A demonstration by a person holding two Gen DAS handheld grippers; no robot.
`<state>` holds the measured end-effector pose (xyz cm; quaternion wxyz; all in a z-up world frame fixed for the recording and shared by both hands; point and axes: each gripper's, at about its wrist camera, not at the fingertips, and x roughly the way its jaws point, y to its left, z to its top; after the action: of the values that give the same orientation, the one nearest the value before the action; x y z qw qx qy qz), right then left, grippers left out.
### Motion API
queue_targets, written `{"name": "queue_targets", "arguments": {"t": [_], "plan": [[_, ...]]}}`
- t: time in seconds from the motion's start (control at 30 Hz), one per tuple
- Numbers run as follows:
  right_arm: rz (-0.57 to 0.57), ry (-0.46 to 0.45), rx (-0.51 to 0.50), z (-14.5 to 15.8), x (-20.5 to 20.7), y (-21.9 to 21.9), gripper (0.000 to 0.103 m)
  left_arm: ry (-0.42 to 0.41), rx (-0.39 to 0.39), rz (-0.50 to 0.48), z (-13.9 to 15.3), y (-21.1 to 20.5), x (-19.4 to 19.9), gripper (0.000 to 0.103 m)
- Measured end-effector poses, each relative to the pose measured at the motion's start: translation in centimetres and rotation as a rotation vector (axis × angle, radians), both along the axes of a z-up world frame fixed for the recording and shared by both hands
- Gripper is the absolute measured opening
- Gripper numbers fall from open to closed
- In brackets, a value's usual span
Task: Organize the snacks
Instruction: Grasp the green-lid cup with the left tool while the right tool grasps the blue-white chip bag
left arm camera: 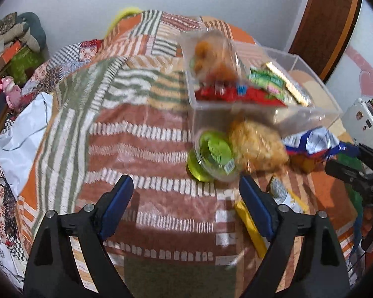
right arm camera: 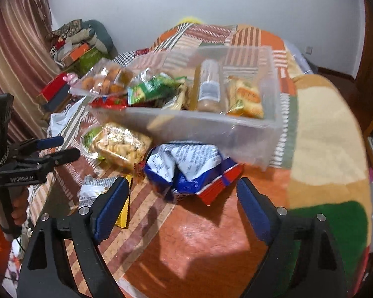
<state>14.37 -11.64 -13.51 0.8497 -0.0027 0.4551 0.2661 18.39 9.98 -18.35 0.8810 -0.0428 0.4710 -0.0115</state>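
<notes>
right gripper [right arm camera: 179, 193] view only: spice bottle [right arm camera: 208, 87]

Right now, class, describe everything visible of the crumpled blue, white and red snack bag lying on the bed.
The blue, white and red snack bag looks like thin printed foil or plastic, crumpled and folded over so its white text panel faces up. It lies flat on the patchwork bedspread, just in front of the clear plastic bin, beside the bag of pale snacks. No jaws touch it.

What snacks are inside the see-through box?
The clear box holds a tub of orange snacks, a green packet, a red packet, a tall bottle and a yellow packet. Anything underneath them is hidden.
</notes>
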Motion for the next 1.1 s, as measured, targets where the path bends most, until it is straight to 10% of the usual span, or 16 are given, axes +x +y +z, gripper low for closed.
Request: {"name": "queue_targets", "arguments": {"t": [0.5,0.77,1.1], "plan": [[-0.018,0.010,-0.058,-1.5,1.4,1.9,0.103,0.061,0.020,-0.001,-3.3,-1.9,4.1,0.088],[-0.019,-0.010,-0.007,-0.8,0.9,1.0,0.080,0.013,0.007,-0.036,-3.2,-2.9,3.9,0.057],[-0.019,-0.028,-0.001,0.1,0.0,-0.2,0.069,-0.004,0.017,-0.034,-2.1,-2.4,2.2,0.046]]}}
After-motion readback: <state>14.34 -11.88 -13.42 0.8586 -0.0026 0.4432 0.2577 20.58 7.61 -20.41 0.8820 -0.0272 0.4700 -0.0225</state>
